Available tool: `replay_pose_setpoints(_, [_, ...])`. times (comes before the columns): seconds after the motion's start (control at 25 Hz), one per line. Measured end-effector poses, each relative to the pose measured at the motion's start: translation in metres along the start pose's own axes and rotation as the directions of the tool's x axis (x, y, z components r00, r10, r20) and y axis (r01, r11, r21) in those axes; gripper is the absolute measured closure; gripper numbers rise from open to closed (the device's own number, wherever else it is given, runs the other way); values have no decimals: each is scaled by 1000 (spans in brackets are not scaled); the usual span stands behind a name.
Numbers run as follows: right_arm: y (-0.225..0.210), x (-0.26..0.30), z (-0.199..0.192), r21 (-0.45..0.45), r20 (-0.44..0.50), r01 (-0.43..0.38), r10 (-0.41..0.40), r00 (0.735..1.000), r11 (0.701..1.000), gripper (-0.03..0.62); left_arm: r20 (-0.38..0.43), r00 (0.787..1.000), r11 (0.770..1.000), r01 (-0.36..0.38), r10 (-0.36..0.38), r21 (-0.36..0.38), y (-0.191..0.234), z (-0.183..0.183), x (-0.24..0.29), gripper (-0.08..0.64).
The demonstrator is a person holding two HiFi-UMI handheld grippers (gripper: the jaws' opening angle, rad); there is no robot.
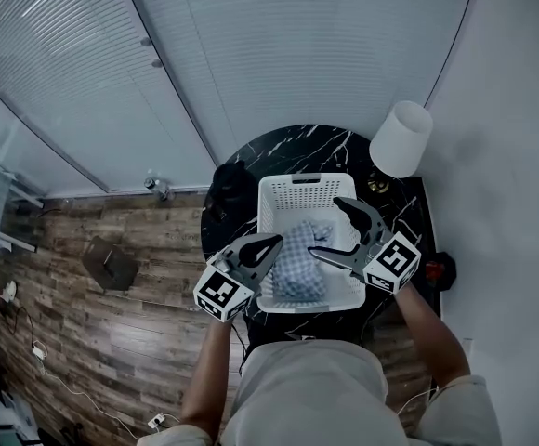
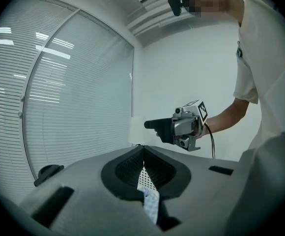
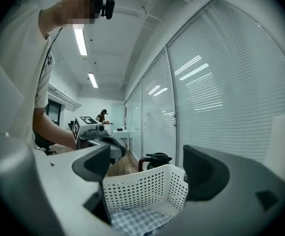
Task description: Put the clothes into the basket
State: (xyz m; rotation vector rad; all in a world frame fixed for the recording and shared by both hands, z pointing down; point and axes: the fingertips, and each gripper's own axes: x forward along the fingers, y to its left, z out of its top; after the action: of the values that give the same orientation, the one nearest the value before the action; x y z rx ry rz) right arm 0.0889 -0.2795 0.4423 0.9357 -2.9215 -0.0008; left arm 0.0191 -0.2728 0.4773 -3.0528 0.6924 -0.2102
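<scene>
A white perforated basket stands on a round black marble table. A blue checked cloth lies inside it. My left gripper hovers over the basket's left rim, jaws shut with nothing between them. In the left gripper view a strip of basket mesh and the cloth shows below the tips. My right gripper hangs open over the basket's right side. The right gripper view frames the basket and the cloth between the jaws.
A black kettle stands on the table left of the basket, and a white lampshade at the back right. A red object sits at the table's right edge. A brown box lies on the wood floor. Glass walls with blinds stand behind.
</scene>
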Motion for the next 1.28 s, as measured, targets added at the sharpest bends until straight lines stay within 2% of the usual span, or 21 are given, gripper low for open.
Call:
replay_pose_setpoints(0.28, [-10, -5, 6, 46, 41, 44, -46, 998, 998, 126, -18, 999, 999, 39, -38, 28, -6, 2, 4, 548])
replay_pose_setpoints(0.56, [-13, -7, 14, 43, 61, 67, -69, 996, 997, 163, -23, 999, 999, 43, -43, 26, -6, 1, -1, 548])
replay_pose_setpoints(0.92, [-13, -7, 15, 33, 78, 81, -84, 993, 996, 307, -17, 998, 997, 60, -59, 44, -7, 0, 3, 548])
replay_pose_setpoints(1.0, [-13, -8, 15, 29, 80, 104, -106, 991, 994, 407, -19, 997, 995, 76, -75, 57, -9, -4, 5, 548])
replay_pose_setpoints(1.16, [-14, -10, 13, 32, 79, 133, -136, 988, 991, 492, -17, 995, 994, 95, -95, 52, -11, 2, 9, 548])
replay_pose_setpoints(1.28, [-17, -11, 12, 39, 77, 149, -151, 985, 988, 526, -22, 994, 993, 105, -104, 52, -9, 4, 11, 548])
